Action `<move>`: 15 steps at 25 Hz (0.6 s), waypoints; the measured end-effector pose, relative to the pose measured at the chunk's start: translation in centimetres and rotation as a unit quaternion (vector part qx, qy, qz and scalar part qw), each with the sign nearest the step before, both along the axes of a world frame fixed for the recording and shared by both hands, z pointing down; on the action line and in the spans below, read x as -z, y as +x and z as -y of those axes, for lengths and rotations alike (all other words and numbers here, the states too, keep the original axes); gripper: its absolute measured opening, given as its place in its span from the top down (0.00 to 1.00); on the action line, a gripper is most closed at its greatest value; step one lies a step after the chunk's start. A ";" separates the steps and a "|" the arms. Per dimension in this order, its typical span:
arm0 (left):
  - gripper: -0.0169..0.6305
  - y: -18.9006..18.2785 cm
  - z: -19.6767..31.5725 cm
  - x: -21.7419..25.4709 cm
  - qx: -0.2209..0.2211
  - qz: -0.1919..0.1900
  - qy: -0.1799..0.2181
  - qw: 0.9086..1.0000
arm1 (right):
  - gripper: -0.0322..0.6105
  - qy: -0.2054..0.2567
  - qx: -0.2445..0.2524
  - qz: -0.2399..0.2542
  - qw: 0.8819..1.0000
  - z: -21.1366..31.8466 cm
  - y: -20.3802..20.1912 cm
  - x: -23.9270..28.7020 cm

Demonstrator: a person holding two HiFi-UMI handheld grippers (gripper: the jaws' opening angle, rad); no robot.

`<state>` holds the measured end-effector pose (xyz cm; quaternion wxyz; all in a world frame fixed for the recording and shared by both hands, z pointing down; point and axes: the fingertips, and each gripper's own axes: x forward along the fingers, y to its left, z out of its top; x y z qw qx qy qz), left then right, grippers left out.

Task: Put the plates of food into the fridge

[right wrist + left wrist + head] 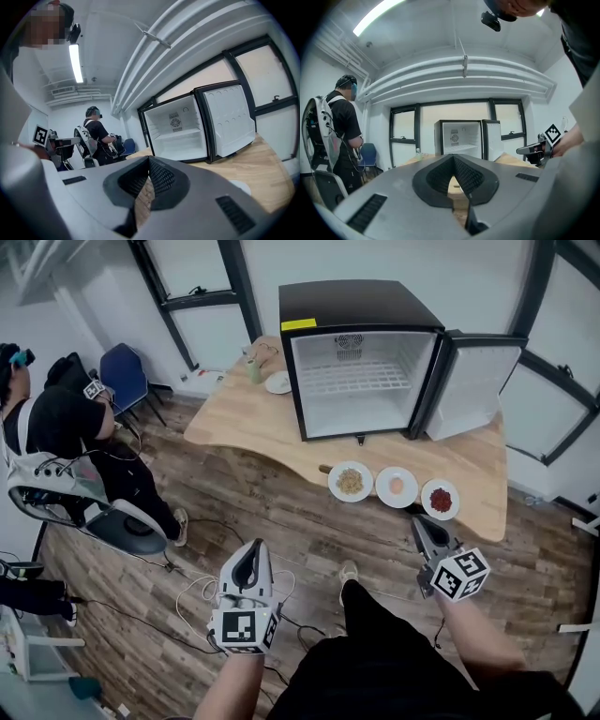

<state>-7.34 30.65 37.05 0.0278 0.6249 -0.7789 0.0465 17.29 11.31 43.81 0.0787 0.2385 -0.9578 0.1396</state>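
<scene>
Three plates of food sit in a row on the near edge of the wooden table (234, 418), just in front of the open fridge (361, 301) — none is inside yet. The yellowish plate (350, 481) is at the left, the pink plate (397, 486) in the middle, and the red plate (440, 499) is closest to the right gripper (424, 532). The fridge door (473, 385) stands wide and the wire shelf (352, 379) is bare. Both grippers hang short of the table. The right gripper's jaws are pressed together on nothing, and the left gripper (251, 559) is likewise closed and empty. This looks like the approach. The jaws should part before reaching a rim, then pinch the near edge and keep the plate level — loose food could slide.
</scene>
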 end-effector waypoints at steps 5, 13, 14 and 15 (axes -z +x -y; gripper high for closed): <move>0.97 -2.0 2.7 0.0 0.000 0.006 -0.003 1.000 | 0.92 -0.004 0.011 0.004 1.000 2.3 -3.2 -0.7; 0.97 -6.0 9.9 0.8 -0.004 0.018 -0.020 1.000 | 0.92 -0.013 0.014 0.023 1.000 9.4 -9.1 -0.2; 0.97 -6.6 10.8 1.1 -0.003 0.021 -0.021 1.000 | 0.92 -0.015 0.018 0.025 0.999 10.1 -9.8 -0.1; 0.97 -7.1 11.8 1.4 -0.003 0.025 -0.022 0.999 | 0.92 -0.015 0.023 0.026 0.999 10.7 -10.5 0.0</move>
